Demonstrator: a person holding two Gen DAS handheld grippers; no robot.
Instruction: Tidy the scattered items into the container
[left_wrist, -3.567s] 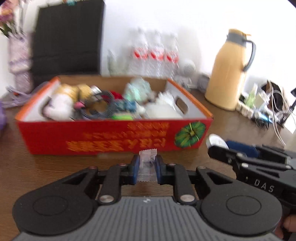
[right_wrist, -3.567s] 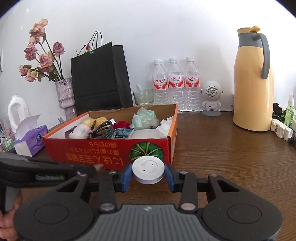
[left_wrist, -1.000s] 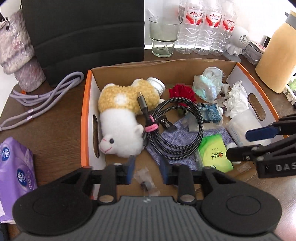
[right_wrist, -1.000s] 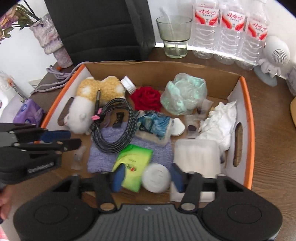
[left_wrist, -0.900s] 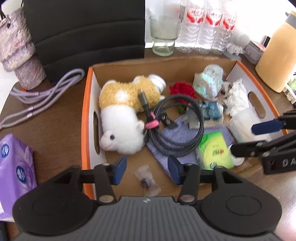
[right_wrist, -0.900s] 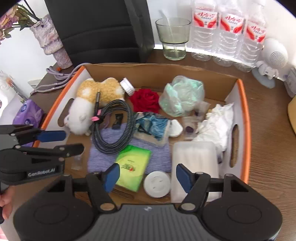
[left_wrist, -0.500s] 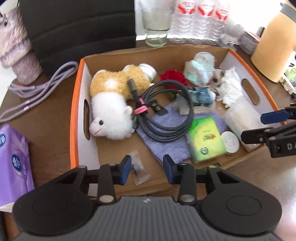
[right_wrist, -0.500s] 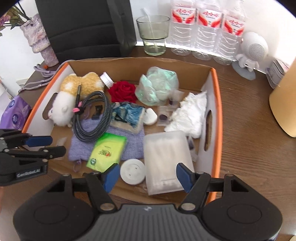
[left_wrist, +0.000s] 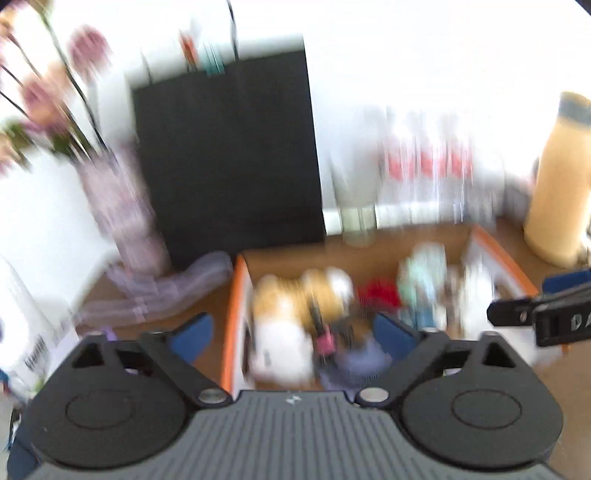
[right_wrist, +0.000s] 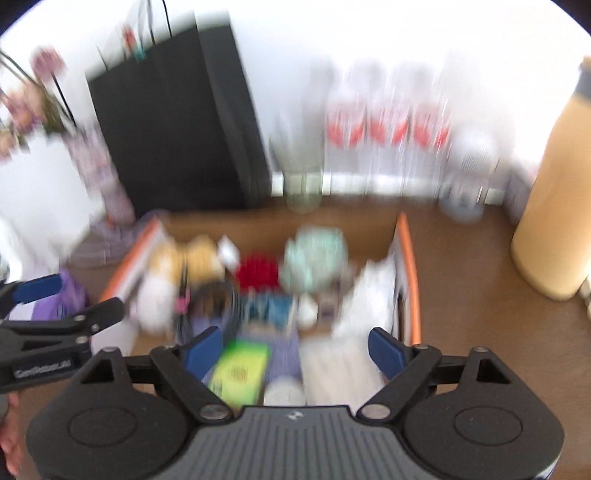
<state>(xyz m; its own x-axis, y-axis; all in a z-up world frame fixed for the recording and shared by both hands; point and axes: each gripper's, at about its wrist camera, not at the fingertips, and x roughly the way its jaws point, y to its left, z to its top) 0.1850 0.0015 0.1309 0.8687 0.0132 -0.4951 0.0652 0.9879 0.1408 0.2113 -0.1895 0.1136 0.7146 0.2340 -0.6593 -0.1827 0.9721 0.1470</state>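
Both views have tilted up, blurring; left gripper (left_wrist: 293, 334) and right gripper (right_wrist: 295, 350) gape empty above box (right_wrist: 406, 273).

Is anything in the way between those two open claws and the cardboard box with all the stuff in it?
Nothing visible, though both views are blurred. The left gripper and right gripper are open and empty just in front of the box, with only air between them and its open top.
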